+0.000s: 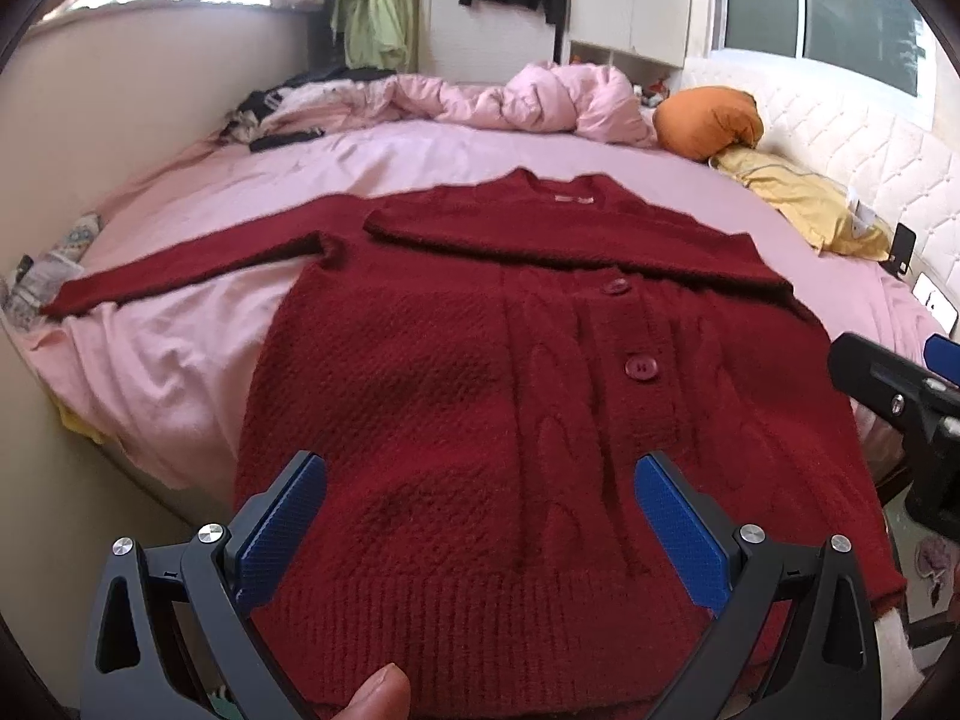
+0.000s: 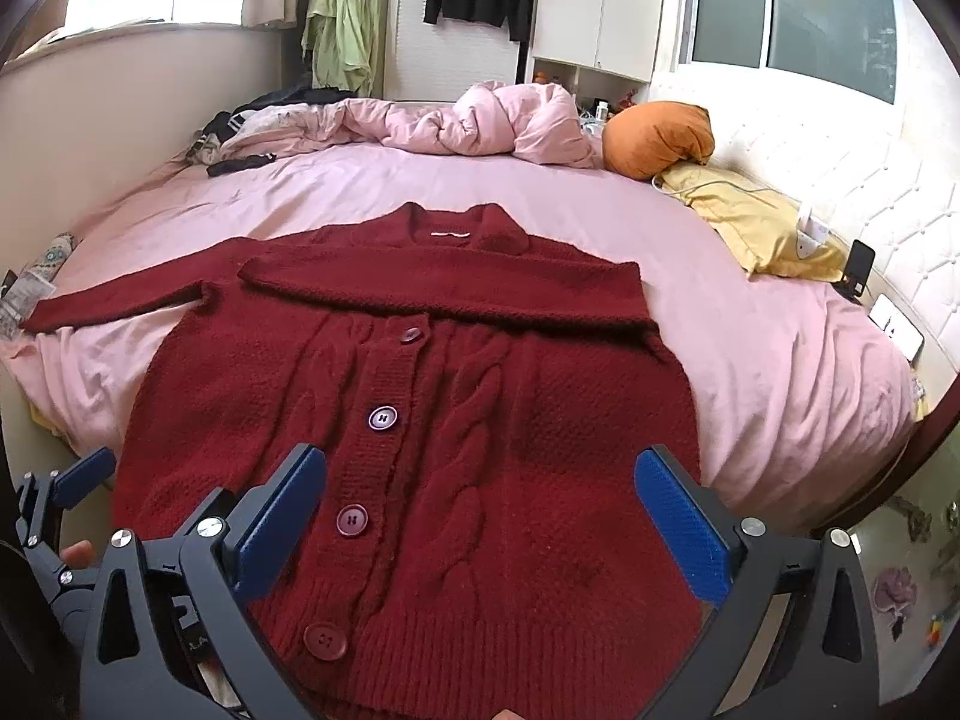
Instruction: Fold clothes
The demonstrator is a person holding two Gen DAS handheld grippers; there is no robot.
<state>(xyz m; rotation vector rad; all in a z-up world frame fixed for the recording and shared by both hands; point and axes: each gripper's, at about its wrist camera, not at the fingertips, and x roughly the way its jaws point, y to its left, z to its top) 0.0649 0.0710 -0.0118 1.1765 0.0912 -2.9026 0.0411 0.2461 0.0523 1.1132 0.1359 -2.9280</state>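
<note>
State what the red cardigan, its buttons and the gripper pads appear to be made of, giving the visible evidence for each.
Red cardigan: knitted yarn, probably wool or acrylic; cable twists and ribbed hem show. Buttons: glossy, likely plastic; they catch light. Gripper pads: blue, finely textured, perhaps rubber or plastic; which one cannot be told.

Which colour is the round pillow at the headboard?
Orange pillow, clearest in the right wrist view.

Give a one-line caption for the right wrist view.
Open right gripper above a red cardigan on the pink bed, one sleeve folded across its chest.
</note>
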